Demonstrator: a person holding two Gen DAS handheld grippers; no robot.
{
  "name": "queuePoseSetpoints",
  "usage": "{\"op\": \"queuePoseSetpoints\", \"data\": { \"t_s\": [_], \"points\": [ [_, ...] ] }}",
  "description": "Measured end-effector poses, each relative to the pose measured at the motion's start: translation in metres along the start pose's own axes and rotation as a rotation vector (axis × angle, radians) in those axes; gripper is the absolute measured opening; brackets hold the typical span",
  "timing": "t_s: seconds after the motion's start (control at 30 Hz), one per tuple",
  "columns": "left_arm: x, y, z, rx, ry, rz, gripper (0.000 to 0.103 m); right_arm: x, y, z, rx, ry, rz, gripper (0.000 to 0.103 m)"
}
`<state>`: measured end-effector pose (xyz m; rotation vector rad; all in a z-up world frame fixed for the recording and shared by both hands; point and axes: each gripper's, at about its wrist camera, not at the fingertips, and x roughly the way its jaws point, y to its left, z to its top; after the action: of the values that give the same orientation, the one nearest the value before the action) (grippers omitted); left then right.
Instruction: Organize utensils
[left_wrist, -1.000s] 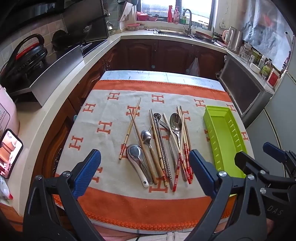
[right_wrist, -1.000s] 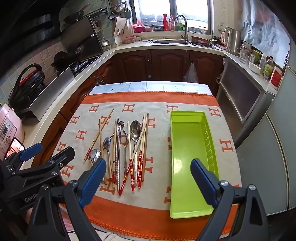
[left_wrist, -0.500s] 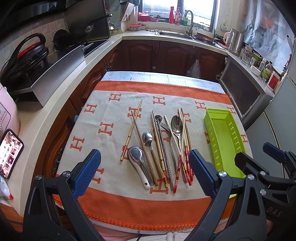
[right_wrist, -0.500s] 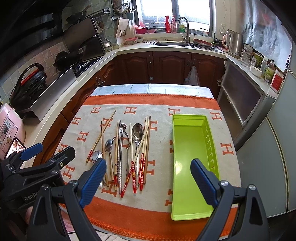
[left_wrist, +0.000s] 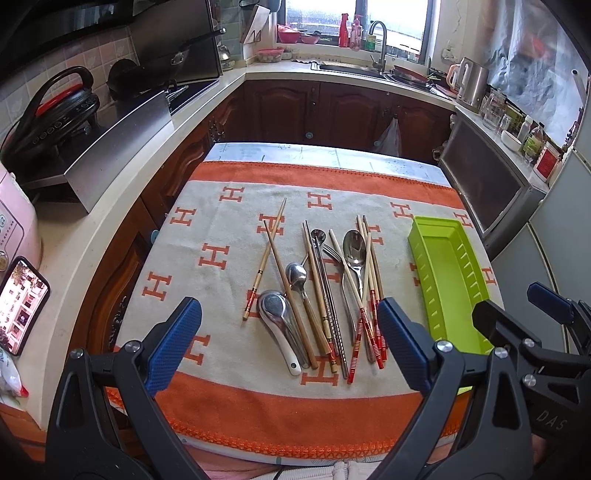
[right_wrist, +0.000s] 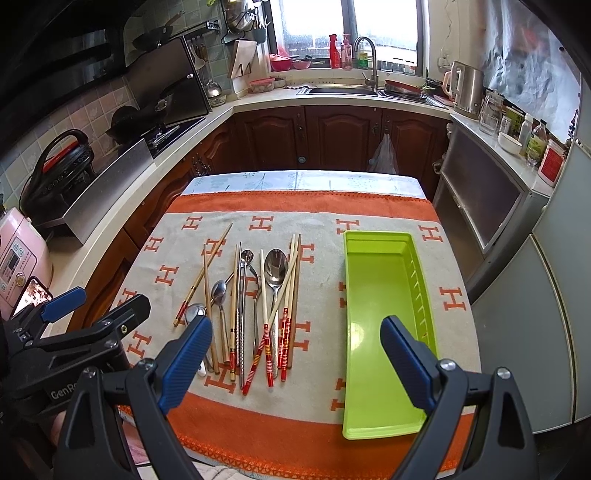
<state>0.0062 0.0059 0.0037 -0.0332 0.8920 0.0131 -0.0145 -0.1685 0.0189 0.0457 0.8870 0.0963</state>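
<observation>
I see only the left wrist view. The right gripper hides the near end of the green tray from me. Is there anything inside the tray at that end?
Observer: No. The right wrist view shows the green tray empty down to its near end.
Operator: Is the right gripper open?
Observer: Yes. The right gripper is wide open and holds nothing.
Operator: Where does the tray's near end lie?
Observer: It lies on the orange border band of the cloth.
</observation>
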Motion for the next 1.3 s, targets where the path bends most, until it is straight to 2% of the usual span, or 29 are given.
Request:
{"op": "queuePoseSetpoints", "data": {
  "t_s": [1.3],
  "points": [
    [-0.0008, 0.0050, 0.0005, 0.004, 0.007, -0.004, 0.095, -0.0006, 0.0032, 0.0004, 0.009, 0.009, 0.020, 0.093]
  ]
}}
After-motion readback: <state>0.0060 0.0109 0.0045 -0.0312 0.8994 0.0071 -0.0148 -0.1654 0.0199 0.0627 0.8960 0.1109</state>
